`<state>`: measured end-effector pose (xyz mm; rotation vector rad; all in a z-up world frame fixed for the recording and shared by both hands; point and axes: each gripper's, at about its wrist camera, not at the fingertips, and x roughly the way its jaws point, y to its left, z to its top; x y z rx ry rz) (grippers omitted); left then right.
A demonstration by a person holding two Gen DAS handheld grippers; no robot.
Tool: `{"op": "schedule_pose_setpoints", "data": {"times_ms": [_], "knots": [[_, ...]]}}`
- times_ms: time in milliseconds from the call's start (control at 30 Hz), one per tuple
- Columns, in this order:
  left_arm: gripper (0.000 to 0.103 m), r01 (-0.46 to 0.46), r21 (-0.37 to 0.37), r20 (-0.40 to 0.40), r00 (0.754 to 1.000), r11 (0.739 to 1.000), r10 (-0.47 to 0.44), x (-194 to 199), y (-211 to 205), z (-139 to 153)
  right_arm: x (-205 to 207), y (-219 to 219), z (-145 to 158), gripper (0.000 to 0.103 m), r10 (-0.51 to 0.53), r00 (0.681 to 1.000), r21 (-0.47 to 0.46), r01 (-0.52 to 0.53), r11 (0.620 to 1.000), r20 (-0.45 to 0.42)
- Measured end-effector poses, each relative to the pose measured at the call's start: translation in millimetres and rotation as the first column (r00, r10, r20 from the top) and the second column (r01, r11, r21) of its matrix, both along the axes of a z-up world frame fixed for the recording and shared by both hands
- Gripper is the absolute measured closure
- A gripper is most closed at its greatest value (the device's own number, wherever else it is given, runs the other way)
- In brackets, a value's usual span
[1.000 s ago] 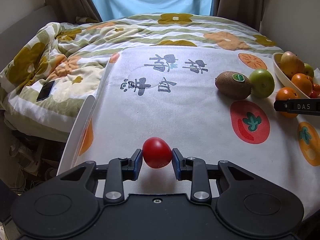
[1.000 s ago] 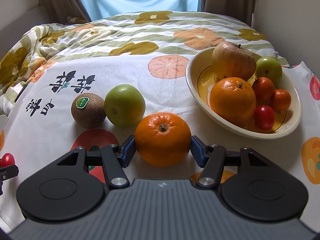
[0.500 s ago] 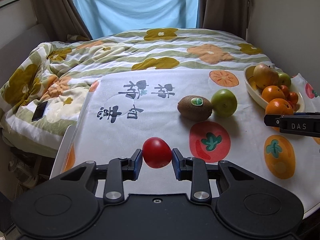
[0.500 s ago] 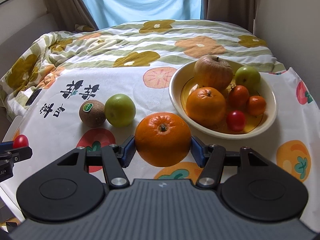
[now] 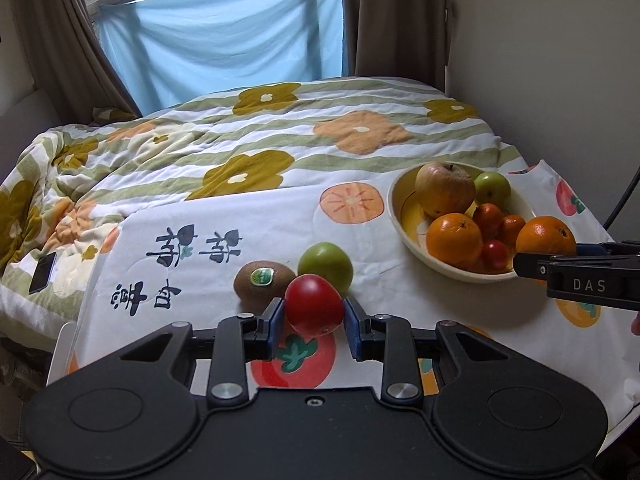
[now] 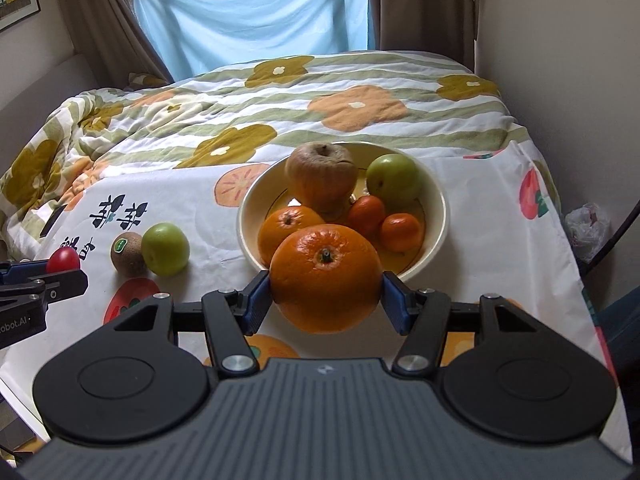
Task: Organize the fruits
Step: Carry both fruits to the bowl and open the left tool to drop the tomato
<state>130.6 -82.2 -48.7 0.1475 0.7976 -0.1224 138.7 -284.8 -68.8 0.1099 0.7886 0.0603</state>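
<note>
**Both tools loaded, fruit held above the cloth**

I have a large orange (image 6: 325, 276) clamped in my right tool (image 6: 325, 300), its blue pads pressed against either side of the fruit. From the right wrist view it hangs just in front of the cream bowl (image 6: 438, 200), low over the near rim. The bowl holds a brownish apple (image 6: 322, 176), a green apple (image 6: 394, 178), another orange (image 6: 286, 228) and two small mandarins (image 6: 402, 232); the left wrist view also shows a small red tomato (image 5: 495, 254) among them.

My left tool (image 5: 314, 324) is clamped on a red tomato (image 5: 314, 304), held above the printed tablecloth (image 5: 224, 216). Just beyond it on the cloth lie a kiwi (image 5: 262, 282) with a green sticker and a loose green apple (image 5: 326, 262), touching each other, well left of the bowl.

The tablecloth covers a white desk (image 5: 64, 340) whose edge shows at the left. Behind it lies a bed with a flowered quilt (image 5: 280, 132), and a dark phone (image 5: 42, 274) rests on the quilt at the far left. A blue sheet (image 5: 224, 40) hangs across the window.
</note>
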Motion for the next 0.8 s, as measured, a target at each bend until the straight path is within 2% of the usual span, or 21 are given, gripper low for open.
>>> {"op": "schedule_pose_setpoints", "data": {"times_ms": [433,800], "knots": [[0.068,0.068,0.015,0.035,0.997,0.998,-0.068,60,-84,1,30,-62,0,0.03,0.031,1.0,-0.019,-0.03,0.999,0.008],[0.068,0.05,0.03,-0.02,0.999,0.998,-0.049,114,-111,-25,60,-77,-14,0.03,0.104,0.995,-0.024,-0.104,0.994,-0.013]]}}
